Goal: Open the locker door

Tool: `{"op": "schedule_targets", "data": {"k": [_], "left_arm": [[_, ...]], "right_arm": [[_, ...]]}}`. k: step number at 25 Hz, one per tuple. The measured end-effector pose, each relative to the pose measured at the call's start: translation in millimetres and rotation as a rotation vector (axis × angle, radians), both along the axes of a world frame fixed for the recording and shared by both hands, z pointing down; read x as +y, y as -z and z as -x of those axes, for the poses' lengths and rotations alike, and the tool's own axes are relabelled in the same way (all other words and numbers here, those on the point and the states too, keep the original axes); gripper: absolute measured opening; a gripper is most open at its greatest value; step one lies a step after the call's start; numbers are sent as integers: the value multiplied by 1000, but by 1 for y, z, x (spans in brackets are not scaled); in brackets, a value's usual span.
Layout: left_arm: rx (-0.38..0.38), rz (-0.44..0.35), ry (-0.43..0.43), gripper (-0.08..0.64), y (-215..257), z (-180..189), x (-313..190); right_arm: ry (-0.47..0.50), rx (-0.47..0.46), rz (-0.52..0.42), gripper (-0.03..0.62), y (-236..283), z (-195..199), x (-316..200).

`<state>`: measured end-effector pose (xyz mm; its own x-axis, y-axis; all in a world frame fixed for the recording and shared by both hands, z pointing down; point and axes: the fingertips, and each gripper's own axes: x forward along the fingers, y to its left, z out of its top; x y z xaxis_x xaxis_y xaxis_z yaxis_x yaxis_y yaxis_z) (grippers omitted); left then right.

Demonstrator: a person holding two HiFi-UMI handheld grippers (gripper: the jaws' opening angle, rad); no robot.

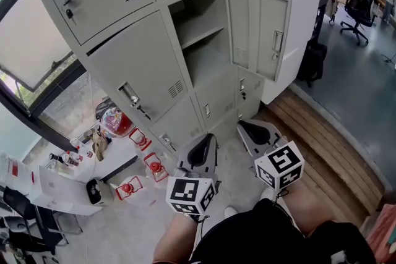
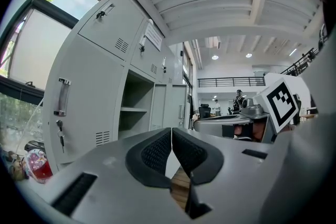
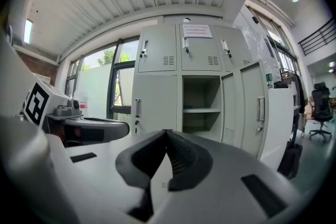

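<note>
Starting at the left, the left gripper (image 1: 208, 139) is held low, close in front of the person, and points roughly level toward the locker (image 1: 133, 68). The left gripper view shows its jaws pressed together with nothing between them. Just to its right, the right gripper (image 1: 243, 127) lies alongside and noses the same way, its jaws likewise closed on nothing. Ahead of both, a little right of the right gripper's line, the locker door (image 1: 270, 34) stands tall on a vertical hinge at the right edge of the open compartment (image 1: 201, 40). It is swung out toward the near right, so its inner face shows. Both grippers are well apart from it. The right one is the nearer, and the door's free edge lies far to the right of its jaws. The door looks already open, so I judge that little is left to do. Any further push would fall to the right gripper, going forward and rightward against that inner face.
</note>
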<state>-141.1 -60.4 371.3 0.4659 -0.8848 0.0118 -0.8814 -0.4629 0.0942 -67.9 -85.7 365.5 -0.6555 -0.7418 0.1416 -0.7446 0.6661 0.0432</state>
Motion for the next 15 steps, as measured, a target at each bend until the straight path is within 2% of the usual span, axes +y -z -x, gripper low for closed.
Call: {"op": "schedule_targets", "data": {"k": [15], "left_arm": [[-14,12,-13,20,-5,-8,-1]], "right_arm": [[10,-15,13,54,-5,-3,4]]}}
